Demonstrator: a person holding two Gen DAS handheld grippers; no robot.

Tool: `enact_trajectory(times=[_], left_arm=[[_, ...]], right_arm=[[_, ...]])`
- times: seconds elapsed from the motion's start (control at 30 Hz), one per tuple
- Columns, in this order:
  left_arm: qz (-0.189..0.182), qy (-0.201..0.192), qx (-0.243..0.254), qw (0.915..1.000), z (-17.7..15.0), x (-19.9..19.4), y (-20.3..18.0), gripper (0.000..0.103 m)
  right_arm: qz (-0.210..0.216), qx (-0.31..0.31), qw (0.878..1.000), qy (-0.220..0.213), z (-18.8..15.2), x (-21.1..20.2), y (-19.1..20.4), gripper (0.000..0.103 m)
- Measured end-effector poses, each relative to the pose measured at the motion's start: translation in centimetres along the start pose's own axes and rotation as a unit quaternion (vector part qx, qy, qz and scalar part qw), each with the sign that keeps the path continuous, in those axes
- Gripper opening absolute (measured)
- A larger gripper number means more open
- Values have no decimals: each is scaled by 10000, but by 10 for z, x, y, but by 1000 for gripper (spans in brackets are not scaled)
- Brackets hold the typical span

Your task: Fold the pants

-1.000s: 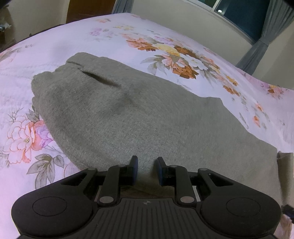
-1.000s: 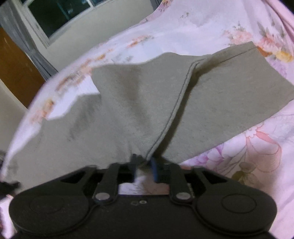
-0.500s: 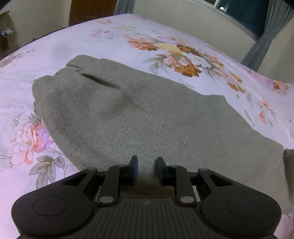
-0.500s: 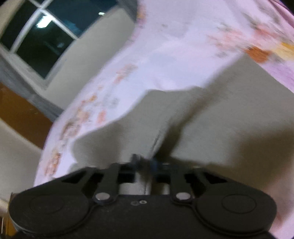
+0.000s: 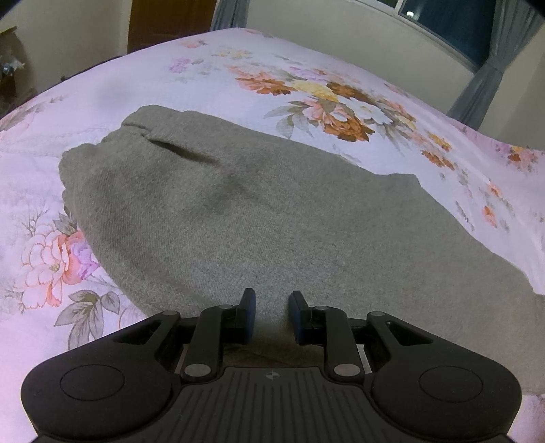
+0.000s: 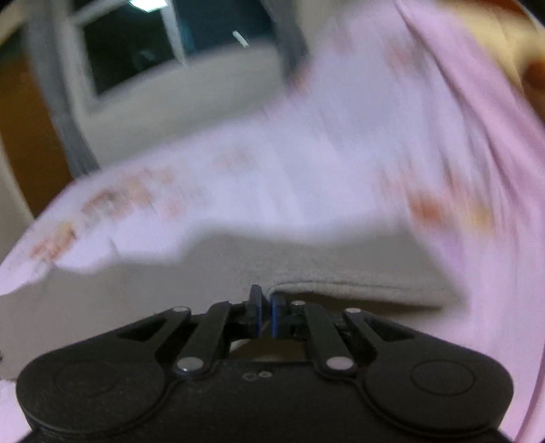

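The grey pants (image 5: 238,221) lie spread on the bed's flowered sheet (image 5: 306,85), no label or writing showing. The left hand-held gripper (image 5: 271,306) hovers above them, fingers parted. The right hand-held gripper (image 6: 266,306) pinches a hemmed edge of the pants (image 6: 340,286), the view blurred.

Floral pink bed (image 5: 102,102) under flat grey pants (image 5: 259,218).

Setting: home bedroom | Evidence: wide bed under a pale pink bedsheet printed with orange and pink flowers (image 5: 340,98) | dark night-time window with a white frame (image 5: 449,24) | grey fabric curtains (image 5: 483,85) | brown wooden door (image 5: 170,17) | plain cream walls (image 5: 323,30)
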State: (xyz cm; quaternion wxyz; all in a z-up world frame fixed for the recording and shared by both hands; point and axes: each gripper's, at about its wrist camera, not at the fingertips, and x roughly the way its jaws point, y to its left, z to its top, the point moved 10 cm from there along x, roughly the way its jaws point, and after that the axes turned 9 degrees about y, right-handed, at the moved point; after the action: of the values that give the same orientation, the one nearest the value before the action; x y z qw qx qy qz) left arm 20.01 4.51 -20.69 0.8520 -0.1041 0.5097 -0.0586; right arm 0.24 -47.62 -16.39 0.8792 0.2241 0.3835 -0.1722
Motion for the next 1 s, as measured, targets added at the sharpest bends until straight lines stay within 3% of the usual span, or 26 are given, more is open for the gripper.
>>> enact_trajectory(times=[0.13, 0.2, 0.27, 0.37, 0.47, 0.53, 0.57, 0.6, 0.7, 0.77, 0.8, 0.87, 0.93, 1.0], left_arm=[[21, 3, 19, 10000, 0, 0, 0, 23], [33, -6, 25, 10000, 0, -1, -1, 23], [63, -18, 47, 10000, 0, -1, -1, 23], [111, -27, 75, 9999, 0, 0, -2, 23], [162, -21, 87, 9998, 1, 1, -3, 23], [191, -20, 106, 9998, 1, 2, -4, 23], [202, -23, 111, 9997, 1, 2, -4, 23], [211, -27, 114, 9997, 1, 2, -4, 23], [259, -37, 172, 9995, 1, 3, -5, 23], [289, -37, 232, 9993, 0, 2, -6, 23], [297, -39, 244, 9993, 0, 2, -6, 23], [310, -48, 261, 9992, 1, 3, -6, 23], [308, -54, 242, 9992, 1, 3, -6, 23], [316, -51, 247, 9992, 1, 3, -6, 23]], right_arm=[[215, 444, 9987, 154, -6, 4, -10, 11], [366, 807, 9960, 61, 0, -5, -21, 34], [639, 1301, 9894, -13, 4, -12, -35, 43], [1036, 2132, 9715, -16, 8, -13, -61, 42], [1139, 2574, 9595, -55, 11, -4, -77, 39], [1075, 2657, 9580, -40, 15, 5, -83, 30], [957, 2691, 9583, -62, 18, 9, -84, 17], [844, 2668, 9600, -100, 22, 11, -85, 6], [527, 2057, 9765, -358, 47, 4, -73, 6], [422, 1261, 9872, -884, 71, -23, -49, 6], [409, 687, 9884, -1292, 80, -44, -31, 6], [181, -50, 9862, -1647, 83, -66, -14, 6], [27, 33, 9911, -1327, 70, -54, -29, 6], [-205, 411, 9965, -695, 48, -26, -57, 6]])
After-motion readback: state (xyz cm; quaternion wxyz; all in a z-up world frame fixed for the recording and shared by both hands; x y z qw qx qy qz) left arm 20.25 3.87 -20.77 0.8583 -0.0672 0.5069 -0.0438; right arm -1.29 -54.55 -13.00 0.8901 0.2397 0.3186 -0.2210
